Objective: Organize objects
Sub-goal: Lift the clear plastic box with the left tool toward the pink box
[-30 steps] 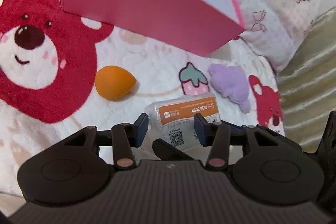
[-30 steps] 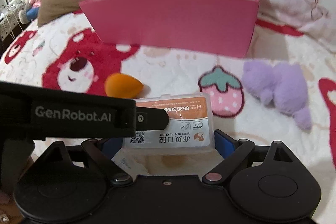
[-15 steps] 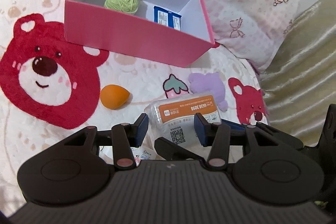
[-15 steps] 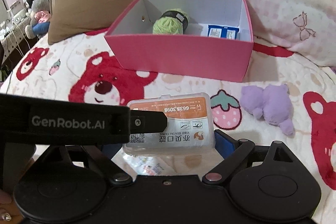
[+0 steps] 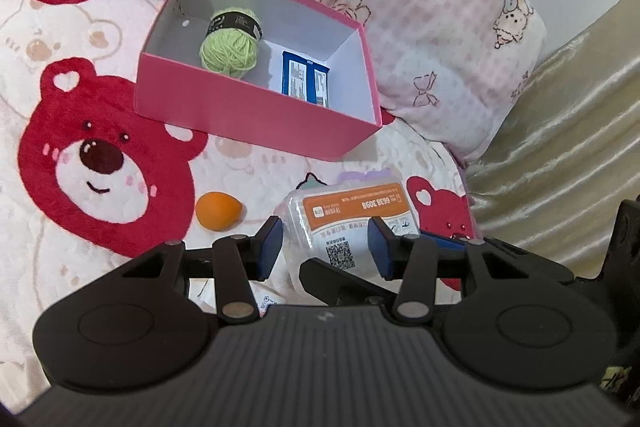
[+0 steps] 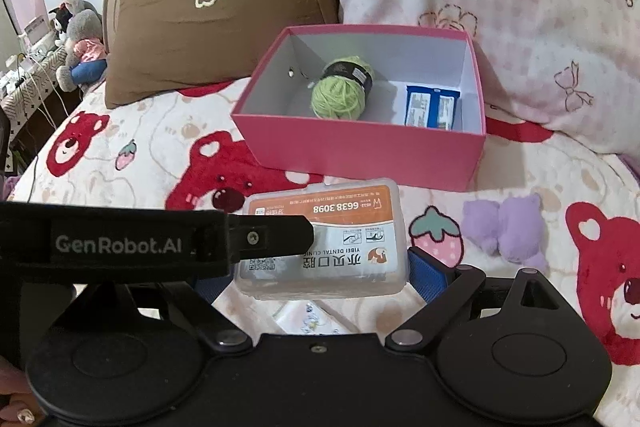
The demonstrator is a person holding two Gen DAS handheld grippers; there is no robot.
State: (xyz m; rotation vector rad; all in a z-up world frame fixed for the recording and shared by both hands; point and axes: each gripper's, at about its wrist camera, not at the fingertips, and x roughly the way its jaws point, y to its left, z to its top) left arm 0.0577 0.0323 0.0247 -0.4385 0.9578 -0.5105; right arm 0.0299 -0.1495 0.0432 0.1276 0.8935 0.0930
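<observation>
The right gripper (image 6: pixel 320 273) pinches a clear, rounded plastic case (image 6: pixel 322 243) labelled "YIBEI DENTAL CLINIC", above the fleecy bear-print blanket (image 6: pixel 160 147). The left gripper (image 5: pixel 325 245) also clamps it. Beyond sits a pink cardboard box (image 6: pixel 360 151).

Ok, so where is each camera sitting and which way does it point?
Left wrist: on the left gripper, looking down along its fingers over the bear-print blanket to the open pink cardboard box; only the gripper shows.
Right wrist: on the right gripper, facing that box; the left gripper's black strap crosses it, a person's fingertip at the corner.
Shared: box, green yarn ball, clear plastic case.
</observation>
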